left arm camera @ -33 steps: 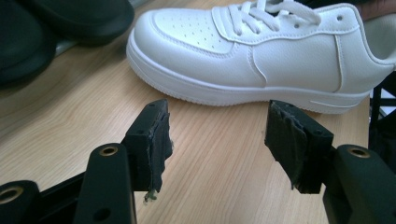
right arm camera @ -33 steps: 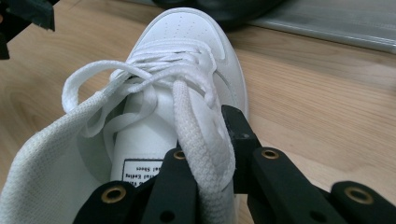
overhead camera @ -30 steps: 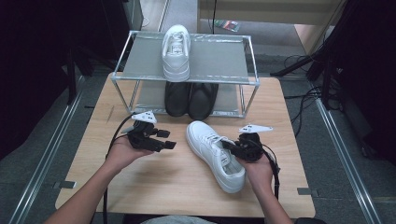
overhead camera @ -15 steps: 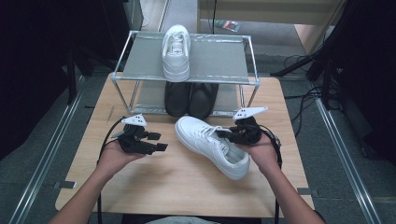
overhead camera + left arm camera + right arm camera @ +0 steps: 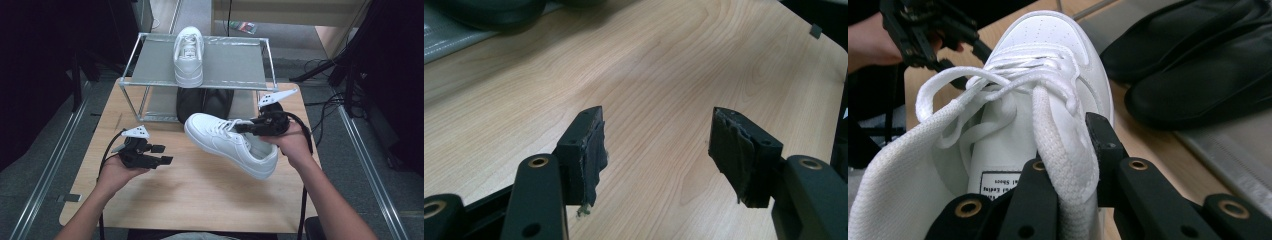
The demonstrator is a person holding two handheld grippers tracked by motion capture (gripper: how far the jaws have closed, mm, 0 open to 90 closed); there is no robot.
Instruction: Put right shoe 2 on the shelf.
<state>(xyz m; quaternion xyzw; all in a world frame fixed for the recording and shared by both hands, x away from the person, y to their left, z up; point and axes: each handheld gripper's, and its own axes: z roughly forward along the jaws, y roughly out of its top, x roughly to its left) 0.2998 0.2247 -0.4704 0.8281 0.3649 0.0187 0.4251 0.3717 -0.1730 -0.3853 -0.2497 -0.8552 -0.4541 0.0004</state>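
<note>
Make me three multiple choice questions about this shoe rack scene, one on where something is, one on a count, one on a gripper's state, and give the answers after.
1. Where does the white shoe on the rack sit?
A. on the top shelf
B. under the shelf
C. on the floor

2. How many black shoes stand under the shelf?
A. one
B. two
C. four

3. What is the right gripper doing?
A. standing open above the table
B. shut on the held shoe
C. resting on the rack

Answers:
1. A, it lies on the rack's grey top shelf.
2. B, a pair stands side by side below.
3. B, the right gripper view shows its jaws clamped on the shoe's collar by the tongue, and the shoe is raised off the table.
</note>
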